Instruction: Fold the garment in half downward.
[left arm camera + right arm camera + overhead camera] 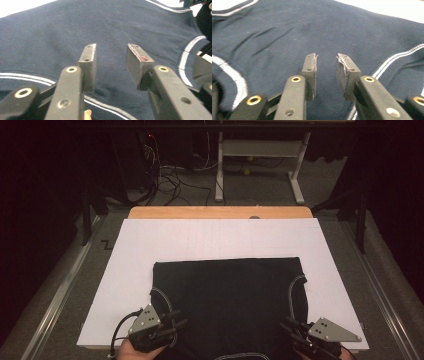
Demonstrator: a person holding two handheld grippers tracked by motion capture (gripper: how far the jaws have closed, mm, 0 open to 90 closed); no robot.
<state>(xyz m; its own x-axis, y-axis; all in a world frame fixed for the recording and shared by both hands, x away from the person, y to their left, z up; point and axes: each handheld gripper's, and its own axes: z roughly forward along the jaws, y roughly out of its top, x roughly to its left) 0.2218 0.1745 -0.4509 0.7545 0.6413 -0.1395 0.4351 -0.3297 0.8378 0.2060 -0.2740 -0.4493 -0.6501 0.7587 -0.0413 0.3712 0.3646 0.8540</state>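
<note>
The navy sleeveless shirt (227, 305) with white-striped trim lies folded in the lower middle of the high view, on the white sheet (130, 270) covering the desk (220, 212). Both grippers look released: the left gripper (172, 322) at lower left and the right gripper (292, 327) at lower right hover over the cloth, jaws parted with nothing between them (the pads stand clear of the fabric in both gripper views). A fold seems just laid down; next would be pinching a fresh edge. Nothing blocks the way
</note>
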